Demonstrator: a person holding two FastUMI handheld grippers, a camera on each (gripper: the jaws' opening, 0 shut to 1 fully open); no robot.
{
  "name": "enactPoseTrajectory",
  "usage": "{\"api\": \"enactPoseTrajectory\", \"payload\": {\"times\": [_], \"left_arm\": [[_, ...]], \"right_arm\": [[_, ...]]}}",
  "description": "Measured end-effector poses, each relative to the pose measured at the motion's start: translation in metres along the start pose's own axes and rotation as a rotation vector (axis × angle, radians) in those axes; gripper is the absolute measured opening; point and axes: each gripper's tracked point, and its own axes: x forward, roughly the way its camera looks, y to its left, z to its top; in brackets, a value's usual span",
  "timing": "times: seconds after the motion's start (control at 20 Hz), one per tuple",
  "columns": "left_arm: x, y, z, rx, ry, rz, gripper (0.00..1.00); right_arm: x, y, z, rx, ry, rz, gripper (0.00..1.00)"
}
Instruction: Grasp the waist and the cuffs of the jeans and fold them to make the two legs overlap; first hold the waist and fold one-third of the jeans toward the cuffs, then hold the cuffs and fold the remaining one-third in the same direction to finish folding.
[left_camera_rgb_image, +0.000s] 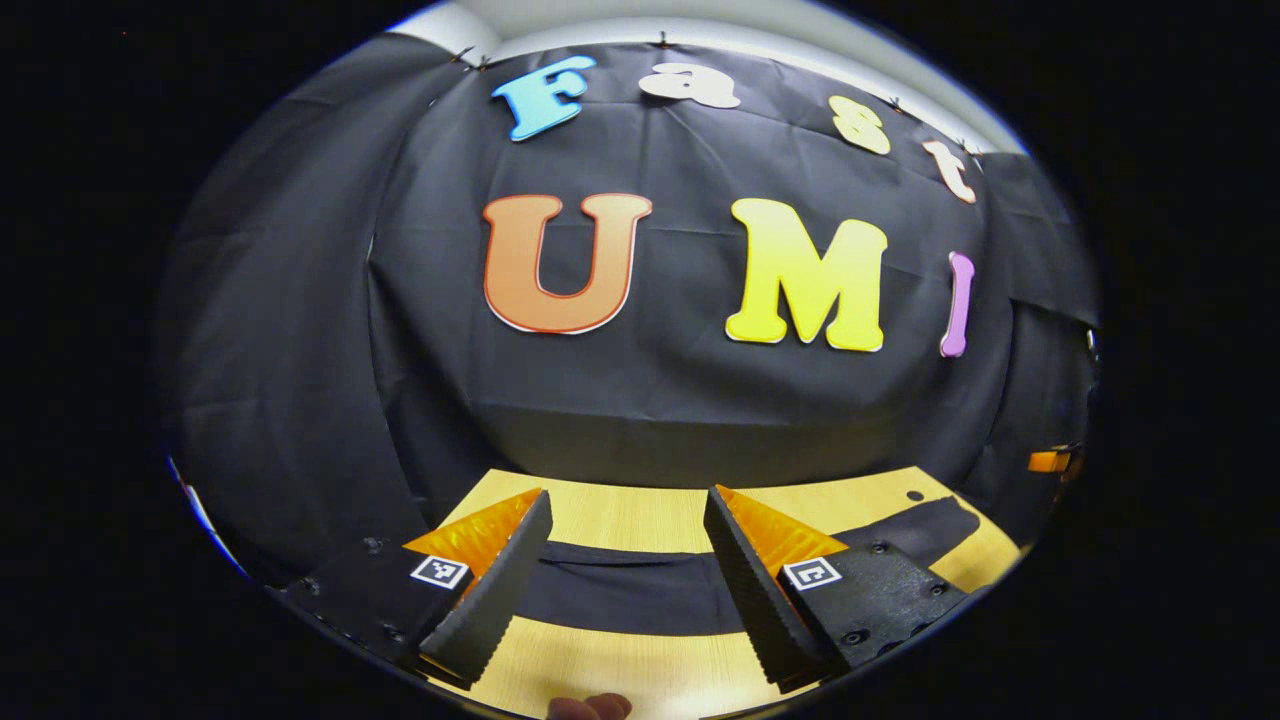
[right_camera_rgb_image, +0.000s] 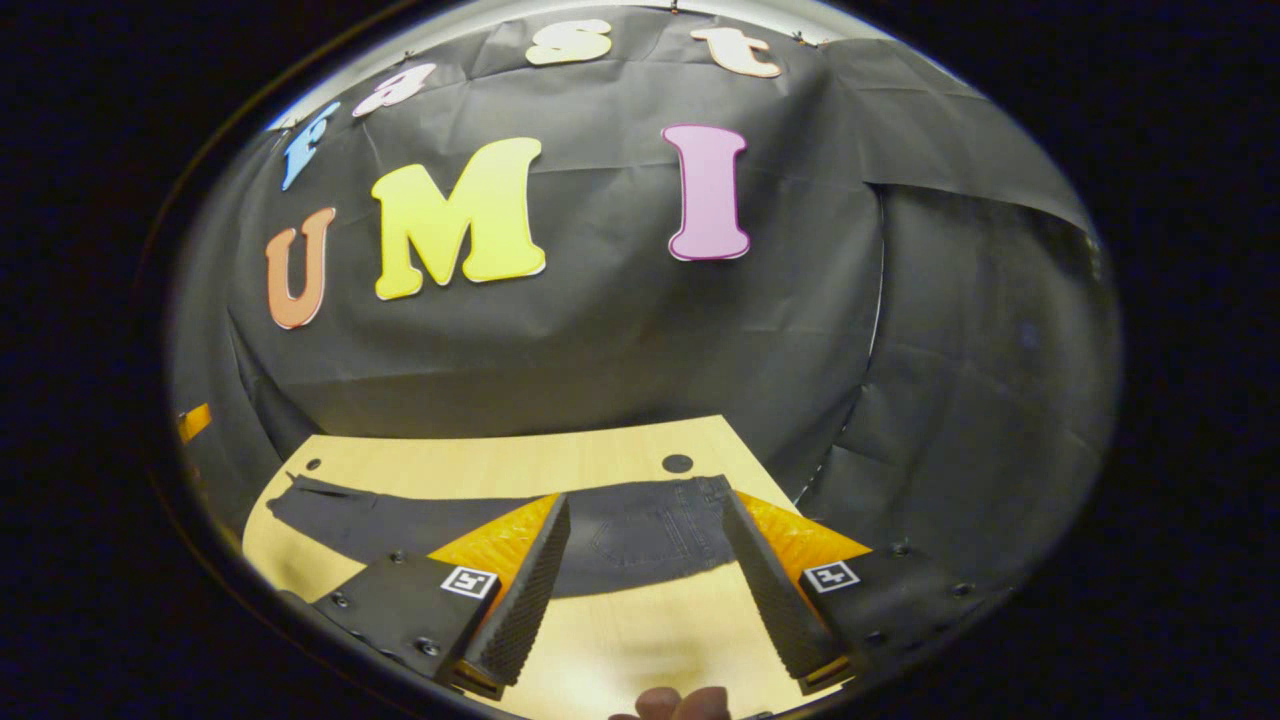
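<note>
Left gripper view: left gripper (left_camera_rgb_image: 625, 585) wide over jeans (left_camera_rgb_image: 640, 590); right gripper (right_camera_rgb_image: 645, 590) wide, above waist (right_camera_rgb_image: 700, 520).

Dark denim jeans (right_camera_rgb_image: 640, 535), matt, with visible stitching and a back pocket; same cloth lying flat and soft-looking in the left gripper view (left_camera_rgb_image: 640, 590). Pale wood-grain table (right_camera_rgb_image: 500, 465), smooth with a faint sheen, likely laminate. Black cloth wall (left_camera_rgb_image: 650, 400), matt and creased. Ridged, rough-textured pads (left_camera_rgb_image: 495, 590) on the fingers, matt like rubber or foam. Glossy, faceted plastic behind the pads (right_camera_rgb_image: 500, 545). Grainy matt plastic finger bases with small screws (left_camera_rgb_image: 880, 595).
</note>
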Motion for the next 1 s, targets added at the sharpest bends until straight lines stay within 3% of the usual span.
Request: {"api": "enactPoseTrajectory", "payload": {"times": [0.3, 0.35, 1.0], "left_arm": [[-0.003, -0.033, 0.006, 0.007, -0.022, 0.005, 0.98], [-0.001, -0.036, 0.008, 0.005, -0.018, 0.006, 0.98], [0.013, -0.092, 0.004, -0.025, 0.091, 0.076, 0.98]], "right_arm": [[0.013, -0.024, -0.024, 0.091, 0.031, -0.043, 0.91], [0.02, -0.03, -0.026, 0.118, 0.037, -0.05, 0.95], [0.179, -0.122, -0.099, 0.174, 0.158, -0.081, 0.95]]}}
